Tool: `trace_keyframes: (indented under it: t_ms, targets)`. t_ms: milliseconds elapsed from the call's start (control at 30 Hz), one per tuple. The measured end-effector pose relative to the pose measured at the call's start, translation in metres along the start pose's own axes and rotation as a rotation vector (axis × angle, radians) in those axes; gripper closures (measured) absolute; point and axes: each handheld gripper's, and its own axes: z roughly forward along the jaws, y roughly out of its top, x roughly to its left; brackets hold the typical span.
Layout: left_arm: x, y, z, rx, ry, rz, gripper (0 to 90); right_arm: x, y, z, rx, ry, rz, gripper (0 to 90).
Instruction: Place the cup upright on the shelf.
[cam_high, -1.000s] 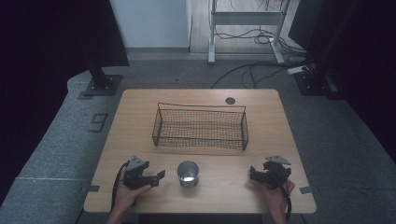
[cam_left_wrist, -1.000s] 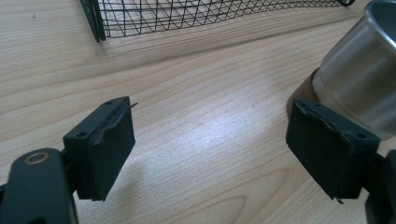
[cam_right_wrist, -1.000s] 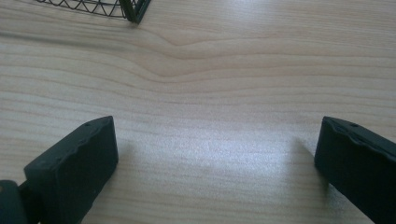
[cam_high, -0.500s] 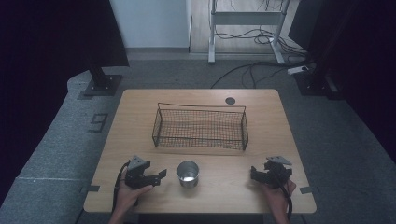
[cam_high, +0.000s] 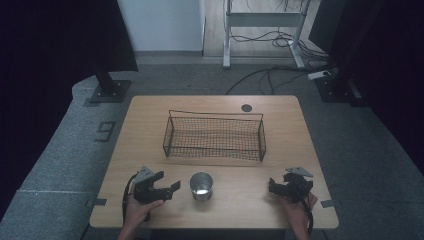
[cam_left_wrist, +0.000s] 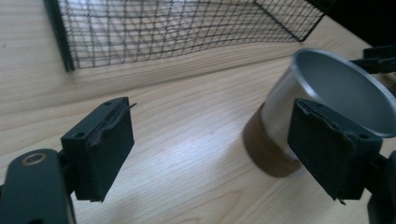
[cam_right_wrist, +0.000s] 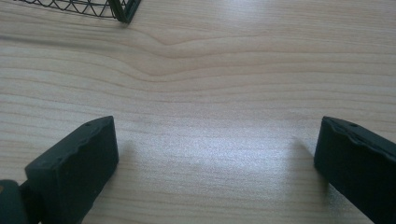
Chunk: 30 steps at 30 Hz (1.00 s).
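A small metal cup stands upright near the table's front edge, in front of a black wire basket. My left gripper rests open just left of the cup, held by a hand. In the left gripper view the cup rises behind the right jaw, with the gripper open on bare wood and the basket beyond. My right gripper lies open at the front right, well clear of the cup. In the right gripper view that gripper spans bare wood, with a basket corner at the top.
The wooden table has a round cable hole at its back edge. Grey carpet surrounds it, with a monitor stand base at the back left and cables with a desk frame at the back.
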Motion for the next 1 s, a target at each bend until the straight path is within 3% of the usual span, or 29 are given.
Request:
trace_keyframes:
  t_ms: [300, 700, 1000]
  targets:
    - [-0.017, 0.003, 0.002, 0.0, -0.031, 0.047, 13.9, 0.0, 0.0, 0.0, -0.001, -0.002, 0.002, 0.3]
    - [-0.023, 0.008, -0.004, -0.007, -0.075, 0.069, 10.6, 0.0, 0.001, 0.0, -0.002, -0.004, 0.005, 0.5]
    - [-0.037, 0.007, 0.0, 0.015, -0.107, 0.111, 6.5, 0.0, 0.001, 0.001, -0.002, -0.004, 0.003, 0.6]
